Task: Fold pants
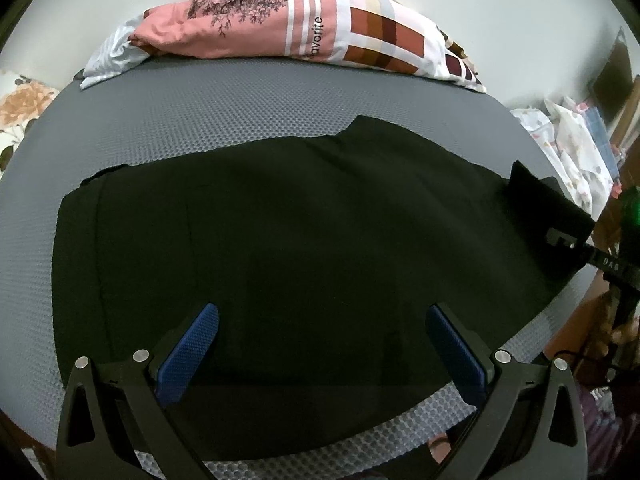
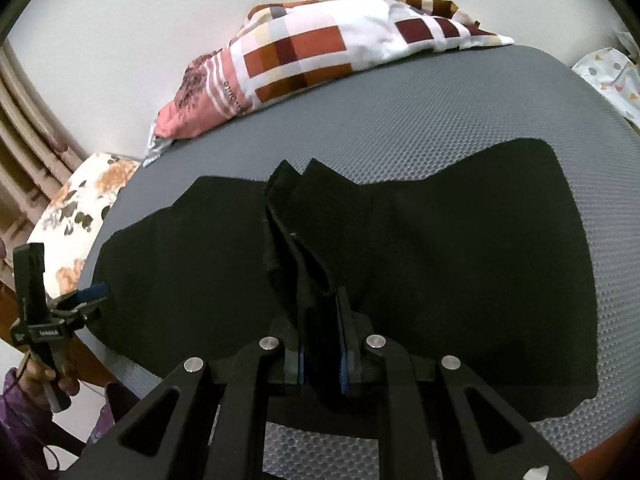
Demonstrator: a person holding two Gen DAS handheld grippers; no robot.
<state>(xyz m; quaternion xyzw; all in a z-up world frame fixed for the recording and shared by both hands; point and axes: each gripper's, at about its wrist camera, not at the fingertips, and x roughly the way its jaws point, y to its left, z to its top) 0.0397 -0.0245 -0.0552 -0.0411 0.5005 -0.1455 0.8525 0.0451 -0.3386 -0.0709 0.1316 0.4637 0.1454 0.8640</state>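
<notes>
Left wrist view: the left gripper point(image 1: 322, 344) hangs spread wide above the black pants point(image 1: 280, 240), which lie lengthwise across the grey mat point(image 1: 200, 116).

Right wrist view: the right gripper point(image 2: 322, 344) pinches a raised ridge, probably the waist end.

The black pants point(image 1: 280, 248) lie spread flat across the grey textured mattress point(image 1: 180, 120), reaching from near its left edge to its right edge. The left hand-held gripper point(image 1: 322, 340) hovers over the near part of the cloth, its blue-padded fingers point(image 1: 188, 356) wide apart with nothing between them. At the right edge the right hand-held gripper point(image 1: 568, 240) lifts a corner of the pants. A patterned pillow point(image 1: 320, 28) rests along the far edge, against a white wall point(image 1: 500, 12).
</notes>
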